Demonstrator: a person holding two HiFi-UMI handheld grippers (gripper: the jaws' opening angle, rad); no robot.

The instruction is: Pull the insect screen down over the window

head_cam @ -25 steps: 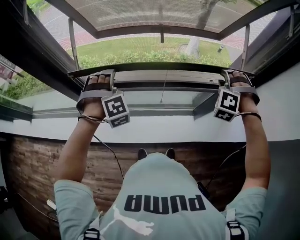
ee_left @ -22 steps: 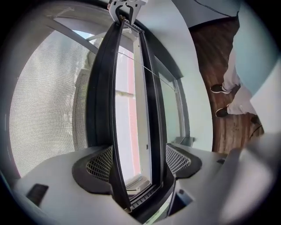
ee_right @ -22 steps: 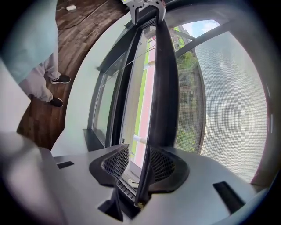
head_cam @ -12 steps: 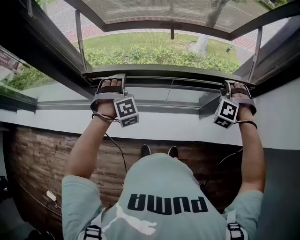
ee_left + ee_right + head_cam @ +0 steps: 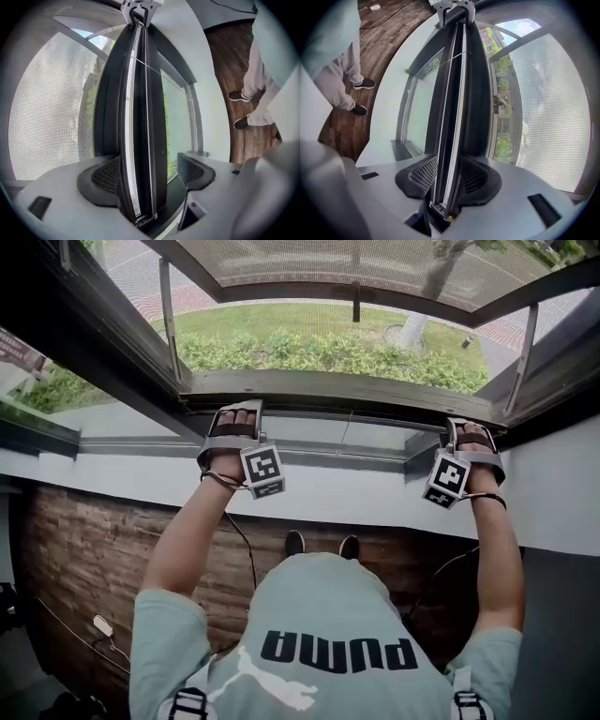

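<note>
Grip, left: my left claw (image 5: 147, 176) stands wide and straddles the bottom bar (image 5: 328, 385) of the insect screen. One pad (image 5: 105, 176) lies against the bar's outer face and the other stands clear of it. This side hooks the bar rather than clamps it.

Grip, right: my right claw (image 5: 449, 176) has both pads pressed on the same bar near its far end, and the bar is firmly held there.

Placement: one claw sits toward each end of the bar. I judge this is to keep it level, so that it does not cock in the side tracks under a downward pull.

Screen: the mesh (image 5: 51, 108) runs taut from the bar up across the opening. The bar itself sits low, near the lower frame rail (image 5: 309, 454). Whether it has seated against that rail I cannot confirm, and I judge a short run may remain.

Beyond: shrubs and lawn (image 5: 309, 329) show past the bar, outside the window.
</note>
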